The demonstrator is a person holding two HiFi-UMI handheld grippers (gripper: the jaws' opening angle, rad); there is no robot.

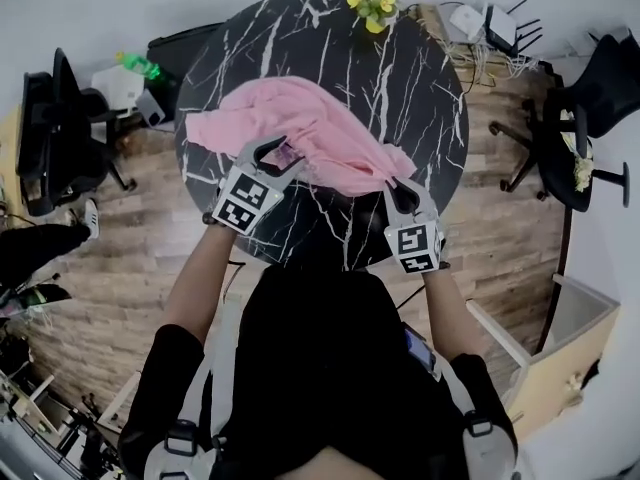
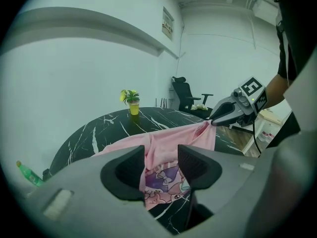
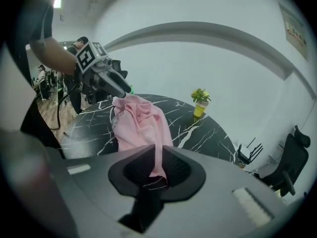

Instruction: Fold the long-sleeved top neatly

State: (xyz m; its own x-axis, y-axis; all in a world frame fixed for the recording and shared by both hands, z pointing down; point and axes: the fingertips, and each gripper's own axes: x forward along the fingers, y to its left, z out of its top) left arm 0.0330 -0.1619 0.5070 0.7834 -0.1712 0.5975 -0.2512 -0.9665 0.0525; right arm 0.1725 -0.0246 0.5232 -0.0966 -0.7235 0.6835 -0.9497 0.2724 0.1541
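A pink long-sleeved top (image 1: 300,128) lies bunched on the round black marble table (image 1: 400,78). At the top's near left edge, my left gripper (image 1: 280,156) has cloth with a cartoon print filling the gap between its jaws (image 2: 161,168). In the right gripper view its tips (image 3: 124,89) pinch a raised corner of the top (image 3: 141,123). My right gripper (image 1: 403,183) is shut on the near right edge, with a thin strip of pink cloth between its pads (image 3: 157,168). The top (image 2: 168,143) stretches between the two grippers, and the right gripper (image 2: 214,123) holds its far corner.
A small yellow-flowered plant in a yellow cup (image 1: 373,6) stands at the table's far edge. A green bottle (image 1: 140,65) sits off the table to the left. Office chairs stand at left (image 1: 50,128) and right (image 1: 575,138) on the wooden floor.
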